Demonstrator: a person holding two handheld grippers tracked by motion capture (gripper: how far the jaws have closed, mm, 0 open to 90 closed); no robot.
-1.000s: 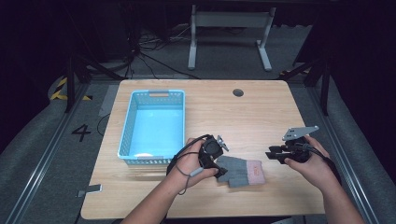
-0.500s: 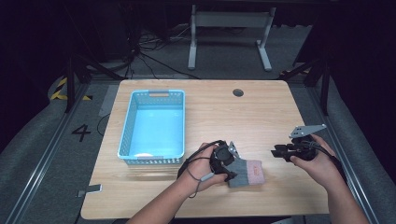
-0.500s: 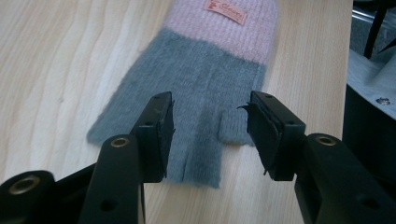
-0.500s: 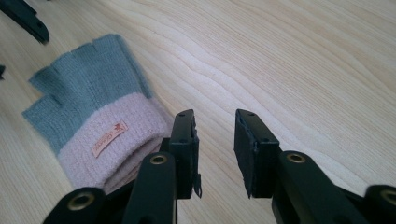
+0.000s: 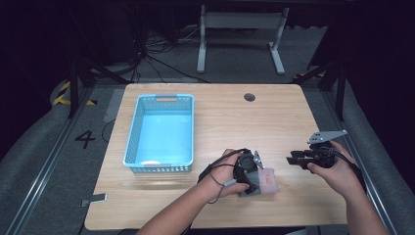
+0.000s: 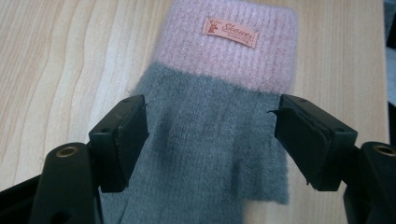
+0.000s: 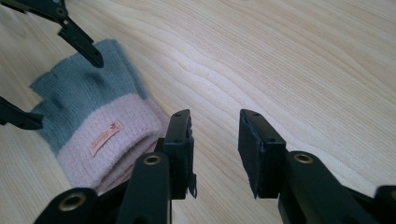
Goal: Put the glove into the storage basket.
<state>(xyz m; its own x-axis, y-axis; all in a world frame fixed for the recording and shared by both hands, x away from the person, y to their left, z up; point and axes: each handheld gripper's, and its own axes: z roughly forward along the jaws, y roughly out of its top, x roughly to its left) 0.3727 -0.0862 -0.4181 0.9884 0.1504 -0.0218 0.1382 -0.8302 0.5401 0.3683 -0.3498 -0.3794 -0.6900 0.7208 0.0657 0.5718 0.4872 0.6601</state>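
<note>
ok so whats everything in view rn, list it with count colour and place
glove: 1, grey with pink cuff and orange label, flat on the table's near right, folded as far as I can tell
basket: 1, light blue, table's left half
table: 1, light wood
desk frame: 1, grey, on the floor beyond the table
left tool: 1, black, jaws just opened, straddling the glove, pads apart from it
right tool: 1, black, jaws open over bare wood right of the glove
</note>
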